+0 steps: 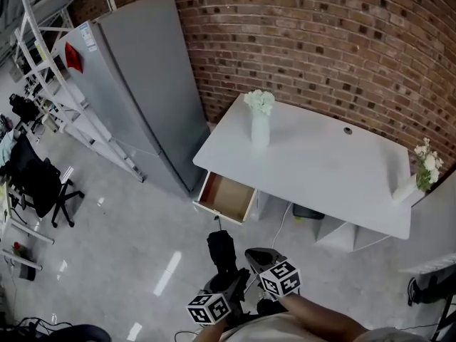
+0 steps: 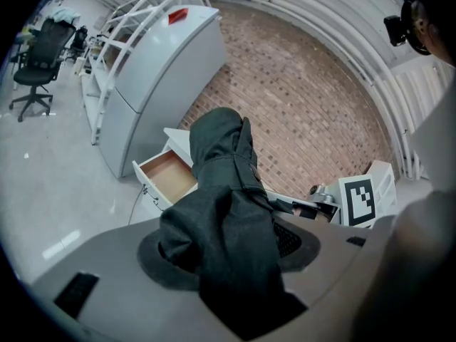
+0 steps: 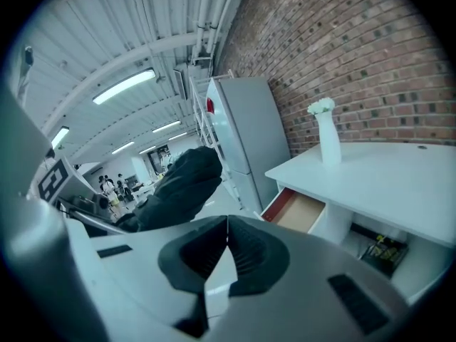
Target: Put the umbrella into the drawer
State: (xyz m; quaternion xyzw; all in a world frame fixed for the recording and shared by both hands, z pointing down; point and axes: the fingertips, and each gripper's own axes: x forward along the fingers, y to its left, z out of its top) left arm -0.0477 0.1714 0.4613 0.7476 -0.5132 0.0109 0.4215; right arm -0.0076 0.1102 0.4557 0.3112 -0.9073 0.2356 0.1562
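A folded black umbrella [image 1: 222, 251] sticks up and forward from my left gripper [image 1: 228, 280], at the bottom of the head view. In the left gripper view its dark fabric [image 2: 228, 212] fills the space between the jaws, which are shut on it. My right gripper [image 1: 258, 256] is just to the right of it, with nothing held; in the right gripper view [image 3: 226, 223] its jaw tips meet, and the umbrella [image 3: 178, 187] shows to its left. The open drawer [image 1: 226, 197] with a wooden bottom juts from the left end of the white desk [image 1: 320, 169], ahead of both grippers.
A white vase of flowers [image 1: 260, 128] stands on the desk's left part, another [image 1: 420, 177] at its right edge. A grey fridge [image 1: 142, 84] stands left of the desk against the brick wall. A black office chair [image 1: 43, 184] and a white ladder frame [image 1: 64, 98] are farther left.
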